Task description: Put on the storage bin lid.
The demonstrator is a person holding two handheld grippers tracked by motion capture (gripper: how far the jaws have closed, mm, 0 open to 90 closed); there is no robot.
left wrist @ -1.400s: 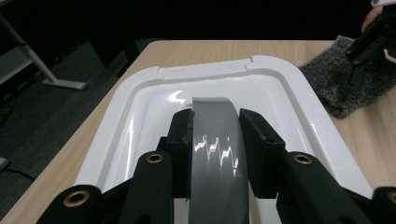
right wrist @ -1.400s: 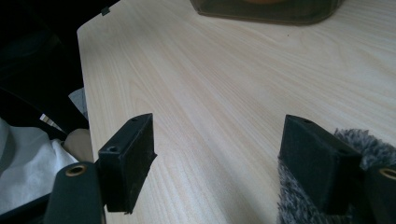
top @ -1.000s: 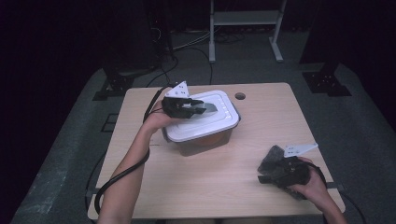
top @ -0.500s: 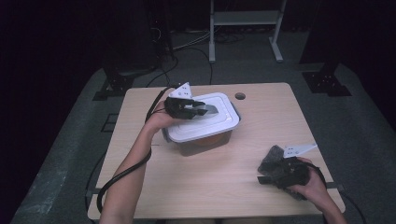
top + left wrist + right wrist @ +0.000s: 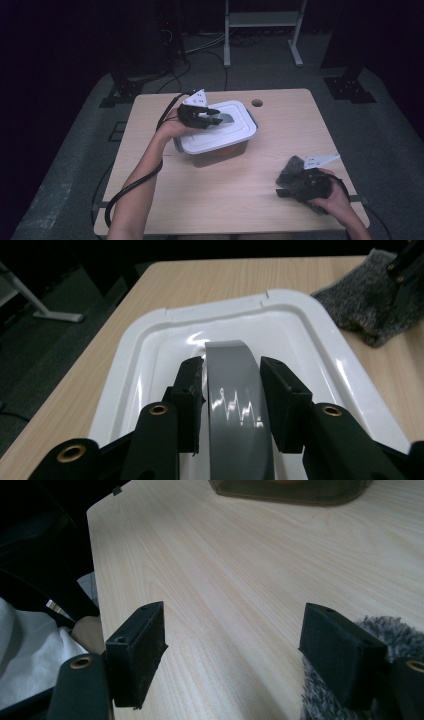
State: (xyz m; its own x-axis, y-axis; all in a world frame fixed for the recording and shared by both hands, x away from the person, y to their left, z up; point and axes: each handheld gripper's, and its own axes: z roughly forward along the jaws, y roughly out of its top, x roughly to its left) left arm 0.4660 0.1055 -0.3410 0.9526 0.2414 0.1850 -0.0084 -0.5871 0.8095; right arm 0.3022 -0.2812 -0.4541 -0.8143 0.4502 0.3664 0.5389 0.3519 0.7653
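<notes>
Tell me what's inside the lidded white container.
Through the container's clear wall, something orange shows below the white lid. What it is cannot be told; the lid covers the rest.

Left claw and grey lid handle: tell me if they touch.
Cannot tell. In the left gripper view the left claw straddles the grey handle; its jaws, just opening, sit tight beside it.
</notes>
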